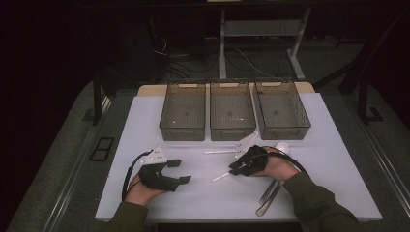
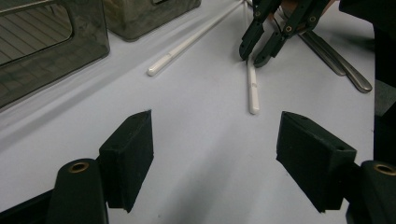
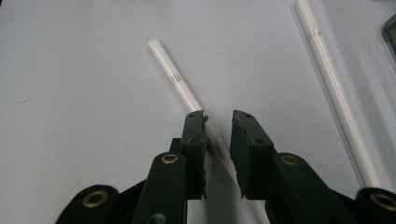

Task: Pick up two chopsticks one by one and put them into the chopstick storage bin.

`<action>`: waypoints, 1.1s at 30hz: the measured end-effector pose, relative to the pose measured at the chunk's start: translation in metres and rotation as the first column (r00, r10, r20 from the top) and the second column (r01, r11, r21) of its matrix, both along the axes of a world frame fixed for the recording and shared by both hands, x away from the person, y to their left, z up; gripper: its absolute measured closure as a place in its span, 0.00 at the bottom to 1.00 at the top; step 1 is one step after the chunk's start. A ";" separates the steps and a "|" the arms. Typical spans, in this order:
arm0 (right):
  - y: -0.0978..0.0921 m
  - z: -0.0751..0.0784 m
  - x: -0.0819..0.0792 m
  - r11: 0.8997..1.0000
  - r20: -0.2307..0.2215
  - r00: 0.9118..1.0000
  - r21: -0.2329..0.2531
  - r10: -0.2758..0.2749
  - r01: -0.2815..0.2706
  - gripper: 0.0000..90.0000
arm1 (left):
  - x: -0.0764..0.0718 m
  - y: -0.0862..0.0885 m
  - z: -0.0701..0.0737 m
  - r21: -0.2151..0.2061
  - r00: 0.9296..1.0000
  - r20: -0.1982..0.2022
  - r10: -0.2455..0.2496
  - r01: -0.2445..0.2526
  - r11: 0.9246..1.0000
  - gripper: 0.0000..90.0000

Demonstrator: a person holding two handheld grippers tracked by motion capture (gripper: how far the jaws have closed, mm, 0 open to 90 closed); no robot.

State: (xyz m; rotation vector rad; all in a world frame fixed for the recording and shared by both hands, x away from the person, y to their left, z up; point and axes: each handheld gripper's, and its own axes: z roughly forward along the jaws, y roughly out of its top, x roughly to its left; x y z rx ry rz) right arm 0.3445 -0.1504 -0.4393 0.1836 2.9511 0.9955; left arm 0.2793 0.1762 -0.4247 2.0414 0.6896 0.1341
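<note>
Two white sticks lie on the white table cover. The near stick runs between the jaws of my right gripper. Those jaws stand a narrow gap apart, one on each side of the stick's far part, without clamping it. The other stick lies beyond it, nearer the bins. My left gripper rests at the left of the table, wide open with nothing between its pads, facing the right gripper.
Three translucent grey bins stand in a row at the back. A white spoon lies beside the right hand. Metal utensils lie under the right forearm, near the front edge.
</note>
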 end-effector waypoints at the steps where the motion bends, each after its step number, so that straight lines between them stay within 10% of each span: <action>1: 0.001 0.000 0.000 1.000 0.012 1.000 -0.003 -0.004 0.004 0.84 | 0.000 0.000 0.000 0.000 1.000 0.000 0.000 0.000 1.000 0.29; 33: 0.008 -0.005 0.038 0.992 0.013 0.993 0.053 -0.115 0.114 0.91 | 0.001 0.001 0.000 0.000 1.000 -0.003 0.003 -0.003 1.000 0.29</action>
